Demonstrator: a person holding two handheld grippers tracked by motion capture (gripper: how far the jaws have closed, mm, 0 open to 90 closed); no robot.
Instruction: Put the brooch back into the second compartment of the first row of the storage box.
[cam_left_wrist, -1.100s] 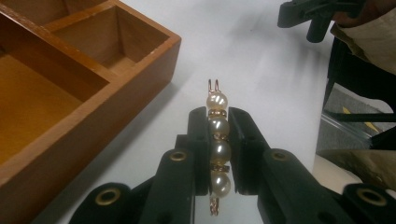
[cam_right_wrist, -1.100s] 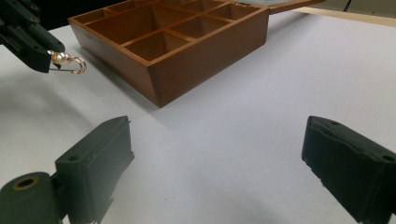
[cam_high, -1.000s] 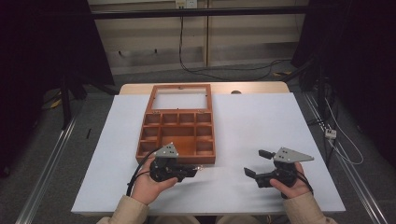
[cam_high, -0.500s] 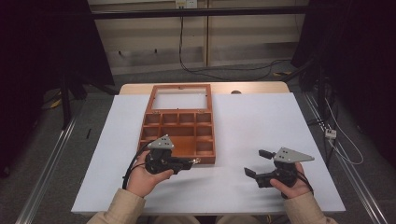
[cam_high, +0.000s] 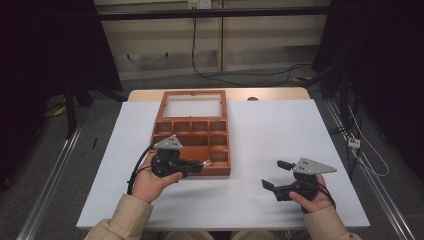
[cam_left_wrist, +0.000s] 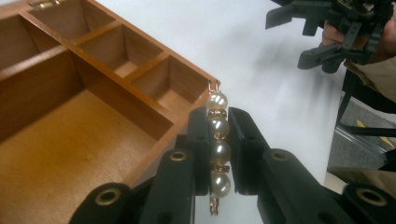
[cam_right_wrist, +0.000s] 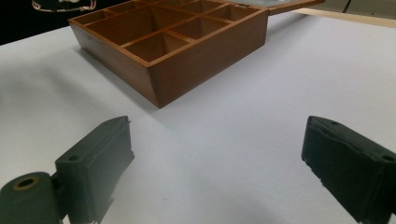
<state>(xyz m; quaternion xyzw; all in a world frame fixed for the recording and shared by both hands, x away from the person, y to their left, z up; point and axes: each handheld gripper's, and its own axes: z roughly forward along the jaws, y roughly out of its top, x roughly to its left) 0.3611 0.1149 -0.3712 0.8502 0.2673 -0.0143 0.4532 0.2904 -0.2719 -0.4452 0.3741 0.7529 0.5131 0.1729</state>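
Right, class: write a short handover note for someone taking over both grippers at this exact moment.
Left gripper: shut on the pearl bracelet, held at the near right corner of the wooden box.
Right gripper: open, nothing between its jaws, over the white table right of the box.
Done: bracelet gripped; box lid open.
Left: probably set the bracelet into a compartment and release.

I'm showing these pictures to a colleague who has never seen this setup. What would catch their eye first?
Probably the string of pearl beads clamped between the jaws of the left gripper, at the near right corner of the open wooden box. Next comes that compartmented box itself, in the middle of the white table with its lid laid back. The right gripper is open and holds nothing, off to the box's right.
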